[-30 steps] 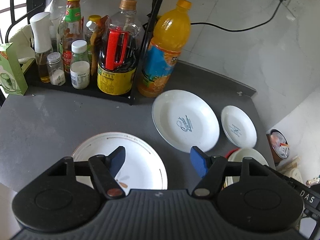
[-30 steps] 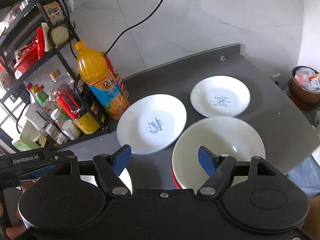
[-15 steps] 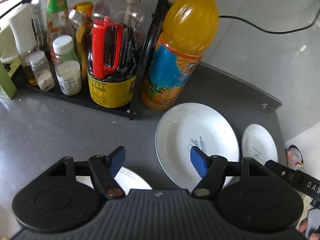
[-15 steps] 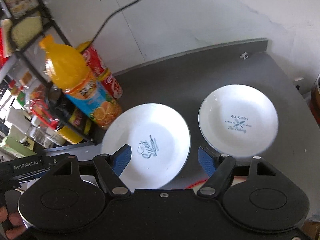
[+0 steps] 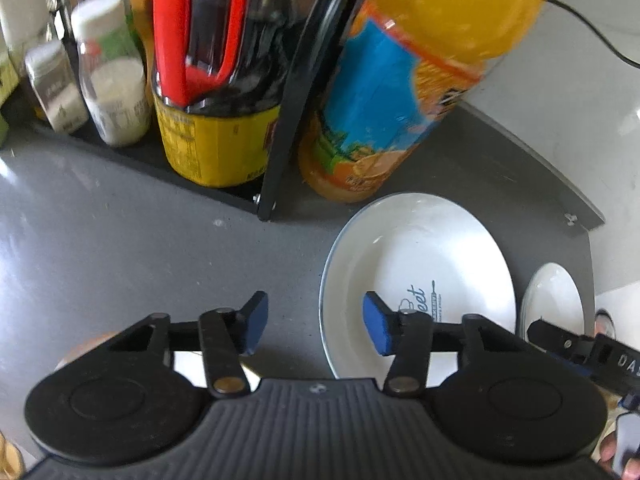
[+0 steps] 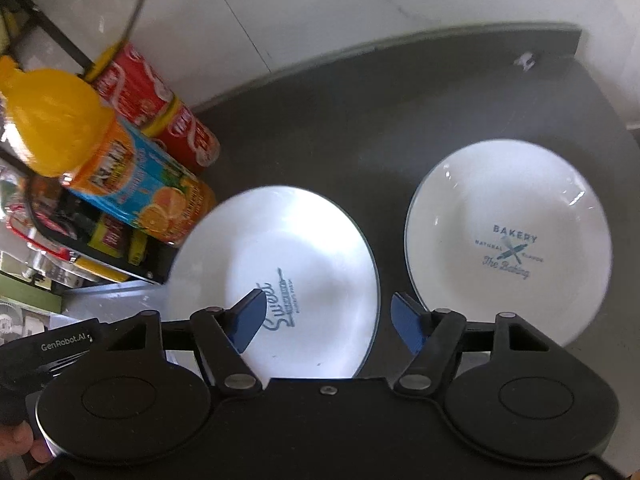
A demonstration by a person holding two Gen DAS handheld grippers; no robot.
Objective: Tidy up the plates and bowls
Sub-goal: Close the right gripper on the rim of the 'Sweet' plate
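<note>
Worktop (image 6: pixel 360 128), dark grey: carries all items. Juice bottle (image 6: pixel 120 168), landmark, upright. "Sweet" plate (image 6: pixel 280 264): just right of bottle's base, nearly touching. "BAKERY / The Baking" plate (image 6: pixel 508 248): farther right, apart. Left gripper (image 5: pixel 312 320), right gripper (image 6: pixel 326 316): fingers apart, empty. Risk: lifting the Sweet plate may nudge and topple the bottle.

Two white plates lie ahead of the right tongs — the "Sweet" plate (image 6: pixel 280 264) just past the left fingertip, the "Bakery" plate (image 6: pixel 508 252) beyond the right one. One orange juice bottle (image 6: pixel 100 160) stands far left of them, one red can (image 6: pixel 160 112) behind it. Ahead of the left tongs — one dark sauce jug (image 5: pixel 216 92), two small white-capped jars (image 5: pixel 116 76).
</note>
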